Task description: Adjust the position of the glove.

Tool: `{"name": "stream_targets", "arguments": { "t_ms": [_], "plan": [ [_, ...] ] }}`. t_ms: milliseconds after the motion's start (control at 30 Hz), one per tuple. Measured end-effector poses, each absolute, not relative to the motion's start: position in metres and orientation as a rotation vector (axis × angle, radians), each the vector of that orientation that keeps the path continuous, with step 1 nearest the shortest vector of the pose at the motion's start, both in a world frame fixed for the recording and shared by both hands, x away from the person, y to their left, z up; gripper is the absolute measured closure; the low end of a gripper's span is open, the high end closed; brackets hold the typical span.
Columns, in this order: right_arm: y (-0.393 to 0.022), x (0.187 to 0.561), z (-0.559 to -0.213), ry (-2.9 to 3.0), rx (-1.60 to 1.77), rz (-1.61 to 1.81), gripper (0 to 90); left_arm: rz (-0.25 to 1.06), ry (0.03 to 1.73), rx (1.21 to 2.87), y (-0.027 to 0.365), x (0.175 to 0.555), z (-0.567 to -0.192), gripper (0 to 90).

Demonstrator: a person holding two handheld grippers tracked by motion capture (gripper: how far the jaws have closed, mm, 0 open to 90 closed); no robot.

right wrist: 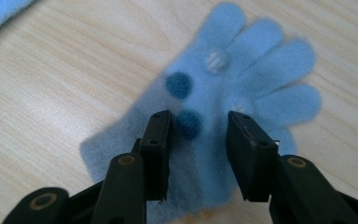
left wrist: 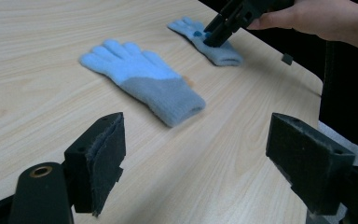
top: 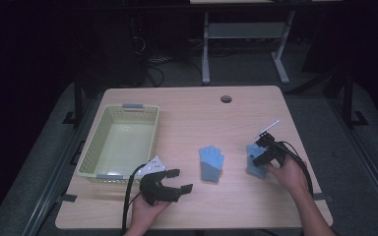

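Two light blue knit gloves lie flat on the wooden table (top: 187, 113). One glove (top: 211, 163) (left wrist: 144, 79) rests near the middle, fingers pointing away from me. The other glove (top: 254, 164) (left wrist: 214, 46) (right wrist: 242, 65) lies to the right and carries two dark blue pom-poms (right wrist: 179, 84). My right gripper (top: 258, 156) (right wrist: 198, 149) points down on this glove, its jaws partly apart with the fabric and one pom-pom between them, not pinched. My left gripper (top: 182, 179) (left wrist: 196, 154) hovers open near the front edge, left of the middle glove, with nothing in it.
A pale green plastic basket (top: 101, 123) stands at the left of the table. A round cable hole (top: 226, 99) sits near the far edge. Beyond the table stands a white frame (top: 205, 49) on a dark floor.
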State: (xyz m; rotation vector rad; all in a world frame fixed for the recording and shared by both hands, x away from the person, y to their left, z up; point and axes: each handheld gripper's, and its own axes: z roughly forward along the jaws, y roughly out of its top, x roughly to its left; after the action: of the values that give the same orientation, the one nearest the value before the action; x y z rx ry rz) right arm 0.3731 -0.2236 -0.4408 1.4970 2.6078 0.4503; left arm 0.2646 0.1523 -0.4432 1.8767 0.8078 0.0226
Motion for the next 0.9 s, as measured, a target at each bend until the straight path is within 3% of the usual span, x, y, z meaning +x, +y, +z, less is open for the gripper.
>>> {"name": "stream_targets", "arguments": {
  "t_ms": [333,900],
  "plan": [
    [-0.221,0.372,-0.44,2.621,1.487,0.45,76.4,0.023,0.816,1.866,0.153,0.265,-0.443,19.5],
    [-0.228,0.367,-0.42,2.601,1.485,0.547,80.6,0.029,0.809,1.87,0.153,0.264,-0.442,19.6]
  ]
}}
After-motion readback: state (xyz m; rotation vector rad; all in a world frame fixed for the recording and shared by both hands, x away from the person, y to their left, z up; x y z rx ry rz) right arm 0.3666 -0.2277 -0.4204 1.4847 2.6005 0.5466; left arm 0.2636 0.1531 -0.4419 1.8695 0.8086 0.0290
